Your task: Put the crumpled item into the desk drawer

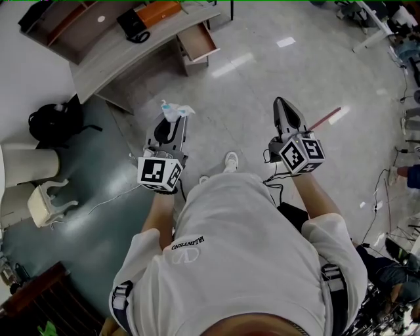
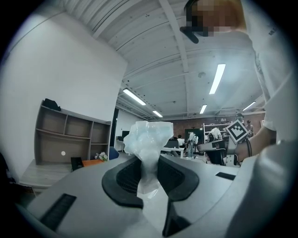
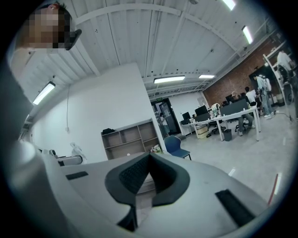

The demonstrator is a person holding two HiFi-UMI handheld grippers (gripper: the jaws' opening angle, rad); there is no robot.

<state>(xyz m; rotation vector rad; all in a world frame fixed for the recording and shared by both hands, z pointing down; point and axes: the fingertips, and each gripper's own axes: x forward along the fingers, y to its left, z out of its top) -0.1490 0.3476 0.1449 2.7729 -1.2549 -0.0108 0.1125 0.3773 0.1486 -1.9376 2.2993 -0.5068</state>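
**Crumpled item in your left gripper, drawer open at the far side**

Your left gripper (image 1: 176, 125) is clenched on the crumpled item (image 1: 174, 109); in the left gripper view the 2 dark pads pinch the lower part of the pale, translucent crumpled item (image 2: 148, 139), and its bunched top stands up above the left gripper (image 2: 148, 163). From the head view the item sticks out past the jaw tips, over the grey floor (image 1: 262, 79), well apart from the desk (image 1: 115, 59).

Your right gripper (image 1: 283, 104) is to the right of the left one, and both point toward the far side; in the right gripper view the right gripper (image 3: 149, 157) has its jaws together, tips meeting, with nothing between them.

The drawer (image 1: 197, 42) is pulled open at the right end of the desk, far from both grippers. On the desk top are an orange object (image 1: 158, 12) and, just left of it, a black object (image 1: 133, 26); a shelf unit (image 1: 62, 20) stands at the far left behind the desk. A black backpack (image 1: 52, 121) lies on the floor at the left; a red-tipped stick (image 1: 325, 119) lies on the floor just right of your right gripper; 1 white shoe (image 1: 230, 161) shows between the 2 grippers, nearer to you.
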